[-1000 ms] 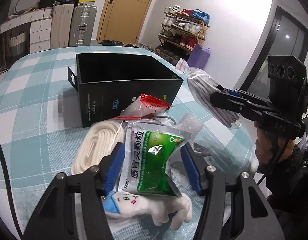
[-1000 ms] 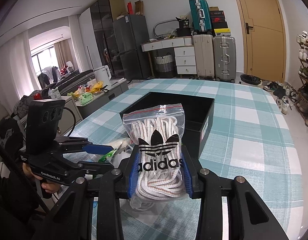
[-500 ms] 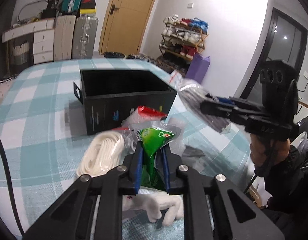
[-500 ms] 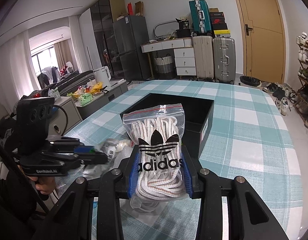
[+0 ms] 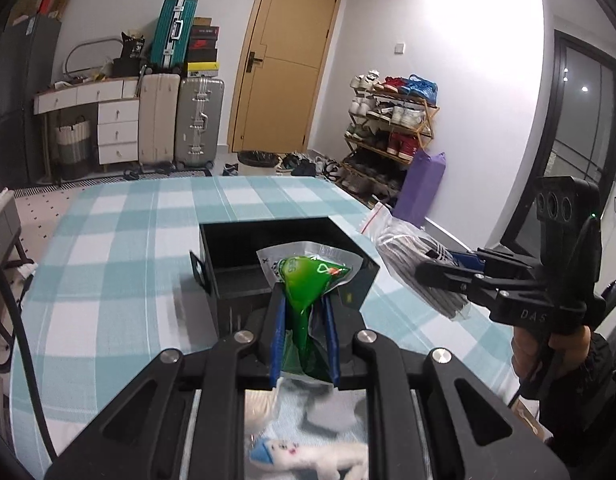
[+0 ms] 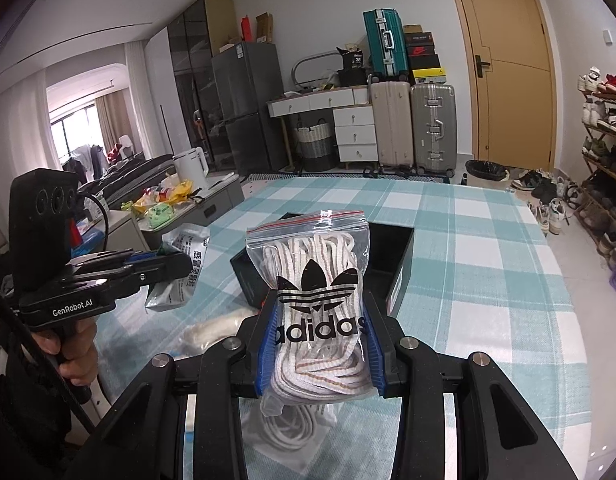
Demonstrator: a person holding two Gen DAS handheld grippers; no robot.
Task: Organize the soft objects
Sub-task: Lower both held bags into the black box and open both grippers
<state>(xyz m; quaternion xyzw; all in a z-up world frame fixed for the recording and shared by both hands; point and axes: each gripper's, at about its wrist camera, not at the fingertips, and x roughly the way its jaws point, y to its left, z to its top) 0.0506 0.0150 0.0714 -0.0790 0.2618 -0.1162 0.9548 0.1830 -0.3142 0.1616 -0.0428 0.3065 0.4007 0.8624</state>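
The green sachet [image 5: 304,280] sits pinched between the blue pads of the left claw [image 5: 304,344] at the centre of the left wrist view, squeezed into a narrow fold with its crinkled silver top flaring out above the fingertips; it hangs above the near wall of the open black box [image 5: 228,240], clear of the bench [image 5: 120,240]. In the right wrist view the same sachet shows its printed silver back at centre left, held in the left claw [image 6: 176,264]. The zip bag of laces [image 6: 315,288], clear plastic with a red seal strip and a black adidas trefoil over coiled white laces, stands upright in the right claw [image 6: 321,340], whose pads press both its sides; it is held in front of the box [image 6: 391,248], above the checked teal and white cloth. At the bottom of the left wrist view, a white plush toy [image 5: 308,456] lies on the bench beneath the claw.
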